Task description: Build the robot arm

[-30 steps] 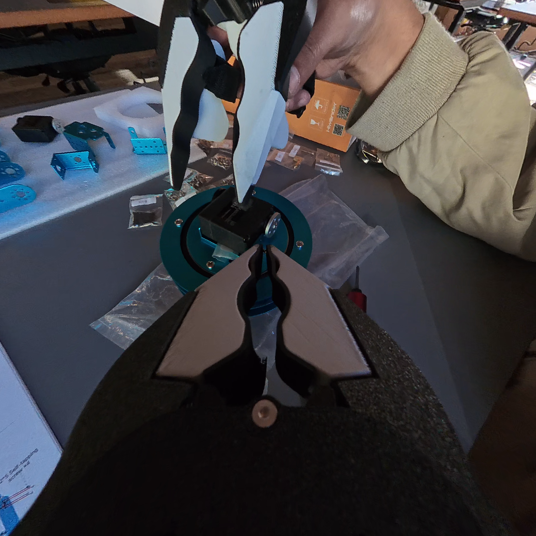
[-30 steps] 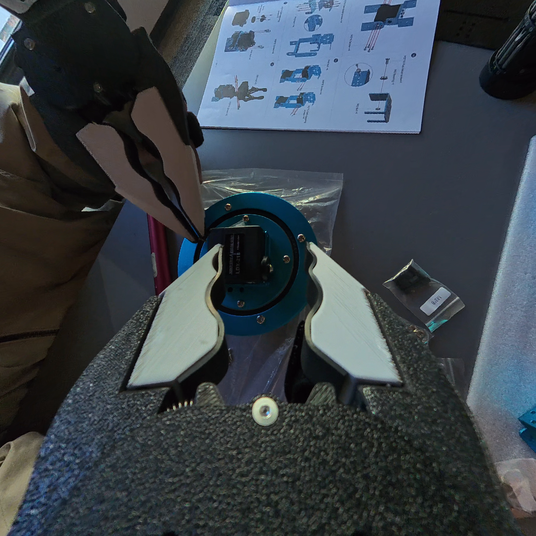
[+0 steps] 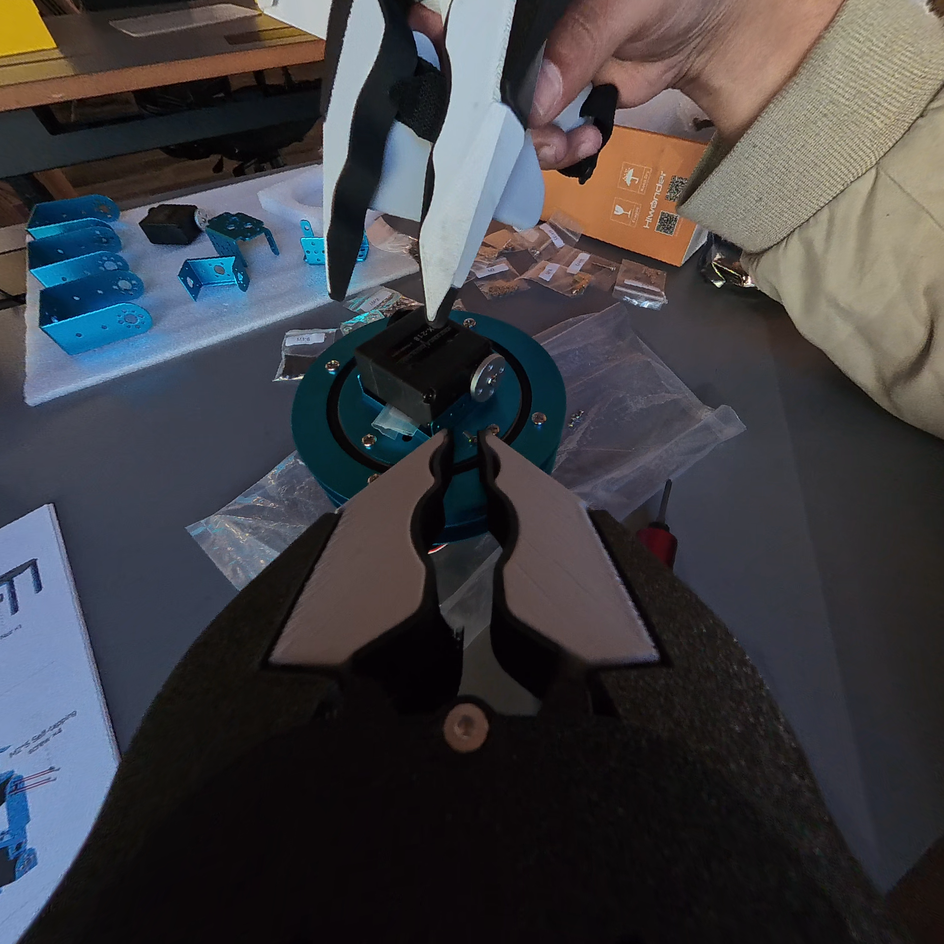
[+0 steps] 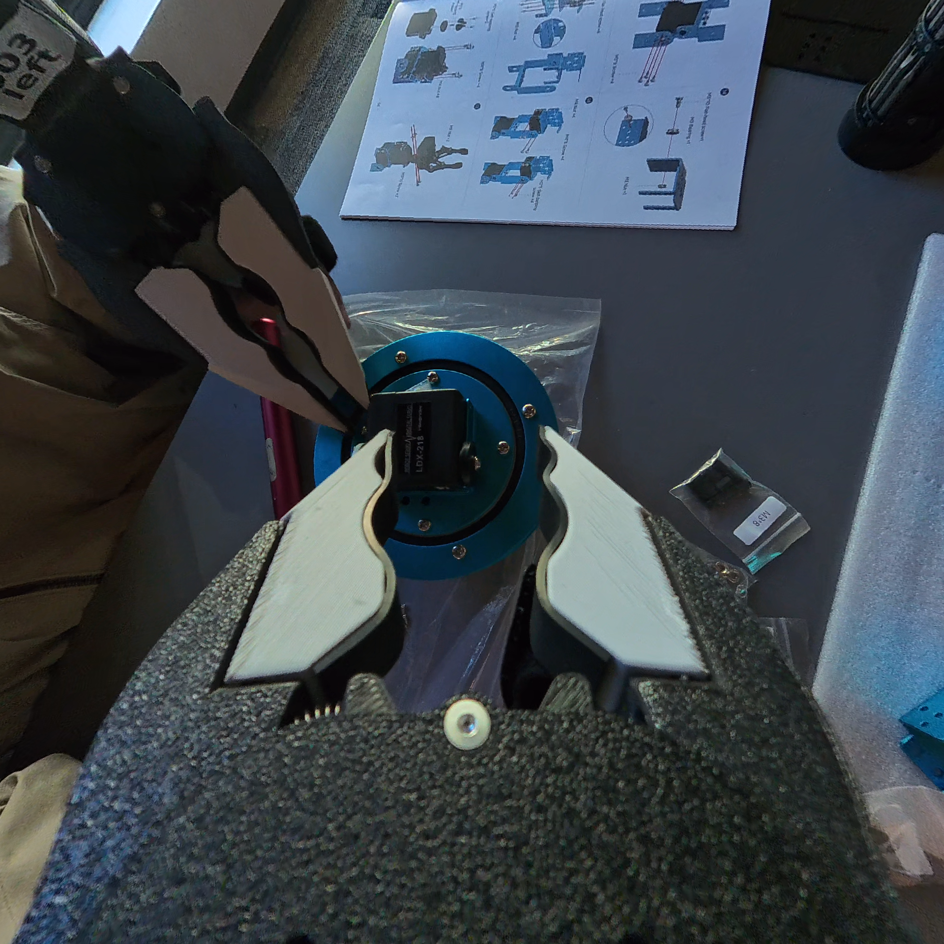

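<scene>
A black servo [image 3: 424, 368] sits on a round blue base [image 3: 316, 408] that rests on a clear plastic bag. My left gripper [image 3: 462, 435] is at the base's near side, in front of the servo, its jaws parted by a narrow gap. A tiny screw [image 3: 469, 435] lies between the tips. My right gripper [image 4: 465, 434] is open wide over the servo [image 4: 434, 444] and the base [image 4: 511, 541]. One of its fingers [image 3: 449, 286] rests on the servo's top. The left gripper also shows in the right wrist view [image 4: 352, 416], at the servo's corner.
A red-handled screwdriver [image 3: 659, 541] lies beside the base. Blue brackets [image 3: 87, 286] lie on white foam at the far left. Small screw bags [image 3: 562, 265] and an orange box [image 3: 628, 204] are behind. An instruction sheet [image 4: 562, 102] and a black cylinder [image 4: 894, 102] are farther off. A person's sleeve [image 3: 843, 230] is at the right. The black cylinder [image 4: 894, 102] is about 30 cm from my right fingertips.
My left gripper's jaws have parted slightly at the base's edge. The right gripper stays open with one finger on the servo.
</scene>
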`<state>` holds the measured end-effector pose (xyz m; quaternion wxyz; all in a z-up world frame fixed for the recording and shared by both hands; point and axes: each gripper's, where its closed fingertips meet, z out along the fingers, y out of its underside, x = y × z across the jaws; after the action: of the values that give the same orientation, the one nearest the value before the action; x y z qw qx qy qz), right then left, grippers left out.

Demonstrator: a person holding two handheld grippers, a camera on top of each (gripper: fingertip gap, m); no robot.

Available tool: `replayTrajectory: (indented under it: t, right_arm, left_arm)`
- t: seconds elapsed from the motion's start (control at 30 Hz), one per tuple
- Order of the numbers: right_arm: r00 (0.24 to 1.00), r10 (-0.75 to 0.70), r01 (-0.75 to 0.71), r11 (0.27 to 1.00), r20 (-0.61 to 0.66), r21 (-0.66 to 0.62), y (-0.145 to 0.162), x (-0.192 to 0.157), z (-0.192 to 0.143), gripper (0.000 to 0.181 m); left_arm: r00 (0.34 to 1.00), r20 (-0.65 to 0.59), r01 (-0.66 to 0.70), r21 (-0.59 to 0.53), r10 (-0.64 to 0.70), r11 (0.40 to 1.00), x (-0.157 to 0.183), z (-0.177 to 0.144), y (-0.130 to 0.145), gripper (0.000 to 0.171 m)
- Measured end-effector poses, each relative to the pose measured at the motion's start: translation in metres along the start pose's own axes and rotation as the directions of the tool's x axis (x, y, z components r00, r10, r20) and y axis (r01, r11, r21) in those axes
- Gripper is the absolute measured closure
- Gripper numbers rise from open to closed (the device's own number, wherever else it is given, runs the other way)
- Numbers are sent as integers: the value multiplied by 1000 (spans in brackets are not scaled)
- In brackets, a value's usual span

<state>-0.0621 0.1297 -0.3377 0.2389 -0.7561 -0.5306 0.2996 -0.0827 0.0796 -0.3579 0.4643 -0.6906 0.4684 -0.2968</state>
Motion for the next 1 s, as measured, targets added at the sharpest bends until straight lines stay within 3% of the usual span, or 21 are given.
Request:
replayTrajectory:
  t: [0.33, 1.0]
  right_arm:
    - [1000, 1, -1, 1000, 5, -6, 1, -1, 0, 128]
    - [1000, 1, -1, 1000, 13, -13, 2, -2, 1, 129]
  left_arm:
    - [997, -74, -26, -27, 23, 999, 2, 0, 2, 165]
    - [997, -74, -24, -33, 21, 999, 5, 4, -1, 169]
